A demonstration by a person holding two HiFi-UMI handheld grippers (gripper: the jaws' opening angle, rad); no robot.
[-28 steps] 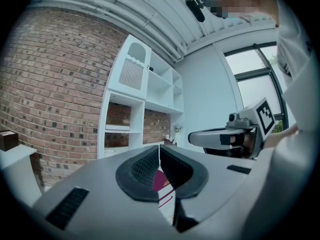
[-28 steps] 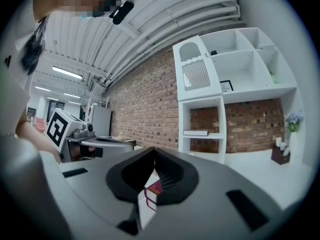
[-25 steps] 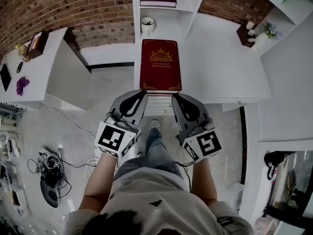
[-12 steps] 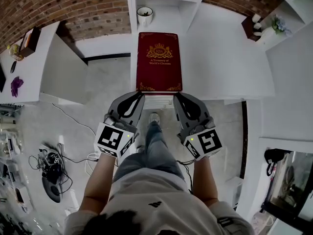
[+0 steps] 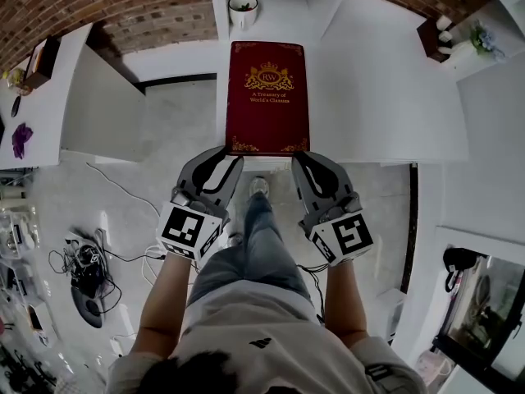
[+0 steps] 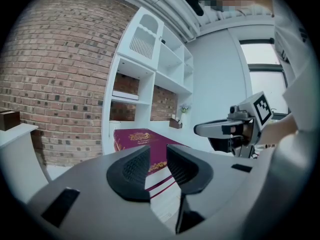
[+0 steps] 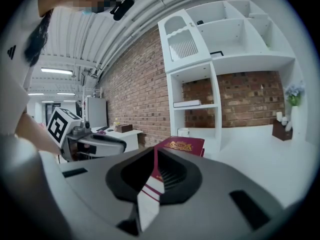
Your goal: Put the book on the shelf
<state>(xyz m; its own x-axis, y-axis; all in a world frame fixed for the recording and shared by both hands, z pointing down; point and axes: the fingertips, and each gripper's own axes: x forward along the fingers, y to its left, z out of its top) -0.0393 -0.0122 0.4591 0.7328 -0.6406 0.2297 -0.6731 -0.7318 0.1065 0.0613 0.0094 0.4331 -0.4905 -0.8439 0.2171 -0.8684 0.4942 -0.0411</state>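
A thick dark red book point(image 5: 267, 97) with a gold crest lies flat on the white table point(image 5: 385, 97), its near edge at the table's front. Both grippers sit at that edge. My left gripper point(image 5: 232, 159) is at the near left corner; its jaws are opening, and a gap between the pads point(image 6: 134, 168) shows the book point(image 6: 137, 136) beyond, unpressed. My right gripper point(image 5: 303, 159) is shut, tip against the near right corner, only a slit between its pads point(image 7: 170, 176). The white shelf unit point(image 7: 200, 84) stands behind the book point(image 7: 182, 145).
A white mug point(image 5: 244, 8) stands in the shelf's low bay just beyond the book. Another book point(image 7: 187, 103) lies on a higher shelf. A small box point(image 5: 433, 35) and a plant point(image 5: 480, 39) sit at the table's back right. A desk point(image 5: 74, 80) stands left, cables point(image 5: 82, 277) on the floor.
The left jaws have parted from shut to a visible gap. The head view has tipped down, and the shelf's upper bay has slid out of the top of the picture.
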